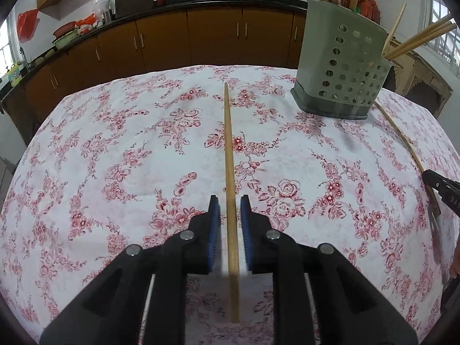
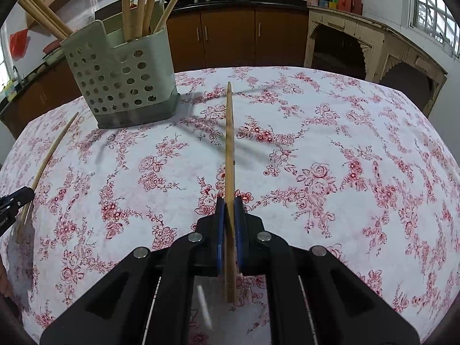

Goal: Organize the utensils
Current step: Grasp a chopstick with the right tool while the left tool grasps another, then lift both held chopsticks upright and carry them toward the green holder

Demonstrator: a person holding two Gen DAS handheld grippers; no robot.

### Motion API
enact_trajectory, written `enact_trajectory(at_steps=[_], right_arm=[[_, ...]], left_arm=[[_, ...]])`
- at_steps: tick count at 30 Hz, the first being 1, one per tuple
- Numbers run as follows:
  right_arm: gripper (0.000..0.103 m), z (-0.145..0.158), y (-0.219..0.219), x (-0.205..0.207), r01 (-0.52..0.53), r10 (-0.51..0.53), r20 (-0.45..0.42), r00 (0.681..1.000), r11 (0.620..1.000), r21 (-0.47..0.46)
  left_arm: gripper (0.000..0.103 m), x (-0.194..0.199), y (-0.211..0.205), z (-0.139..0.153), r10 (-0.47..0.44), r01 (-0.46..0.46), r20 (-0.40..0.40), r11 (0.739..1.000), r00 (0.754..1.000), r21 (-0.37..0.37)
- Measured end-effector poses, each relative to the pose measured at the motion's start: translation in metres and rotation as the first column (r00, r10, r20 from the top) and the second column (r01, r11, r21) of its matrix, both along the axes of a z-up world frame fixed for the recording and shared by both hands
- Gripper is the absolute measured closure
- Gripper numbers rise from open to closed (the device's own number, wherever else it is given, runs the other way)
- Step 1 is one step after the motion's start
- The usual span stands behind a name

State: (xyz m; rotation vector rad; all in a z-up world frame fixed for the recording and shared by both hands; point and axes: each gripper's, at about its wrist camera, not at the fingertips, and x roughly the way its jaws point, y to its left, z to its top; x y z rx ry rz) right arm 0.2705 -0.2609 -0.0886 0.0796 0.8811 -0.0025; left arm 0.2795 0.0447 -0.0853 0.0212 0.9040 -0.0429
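Near the perforated holder (image 2: 120, 77) full of wooden utensils, the right gripper (image 2: 229, 205) clamps one chopstick (image 2: 229, 143); the left gripper (image 1: 230, 204) stands slightly released around another chopstick (image 1: 229, 149), pads not touching.

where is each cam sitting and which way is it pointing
Left wrist: on the left gripper, angled down over the floral table; open blue pads flank a chopstick.
Right wrist: on the right gripper, same tilt; pads shut on a second chopstick.
Shared: the perforated holder, the table, both chopsticks, each other's gripper at the edge.
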Motion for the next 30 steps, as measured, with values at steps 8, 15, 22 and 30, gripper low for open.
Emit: enact_trajectory(at_steps=[8, 15, 22, 30], right_arm=[[0.095, 0.0003, -0.0009, 0.0001, -0.001, 0.001, 0.000, 1.000, 1.000, 0.008], [0.095, 0.0005, -0.0005, -0.0001, -0.001, 0.001, 0.000, 1.000, 1.000, 0.008], [0.095, 0.0006, -0.0004, 0.0001, -0.001, 0.001, 0.000, 1.000, 1.000, 0.009], [0.095, 0.0007, -0.0004, -0.0003, 0.001, -0.001, -0.001, 1.000, 1.000, 0.008]], left_arm=[[0.084, -0.0010, 0.0001, 0.0001, 0.002, -0.002, 0.000, 1.000, 1.000, 0.001], [0.084, -0.0011, 0.0001, 0.0002, 0.002, -0.002, 0.000, 1.000, 1.000, 0.003], [0.083, -0.0011, 0.0000, 0.0002, 0.002, -0.002, 0.000, 1.000, 1.000, 0.005], [0.083, -0.0012, -0.0002, 0.0003, 0.003, -0.003, 0.001, 1.000, 1.000, 0.007]])
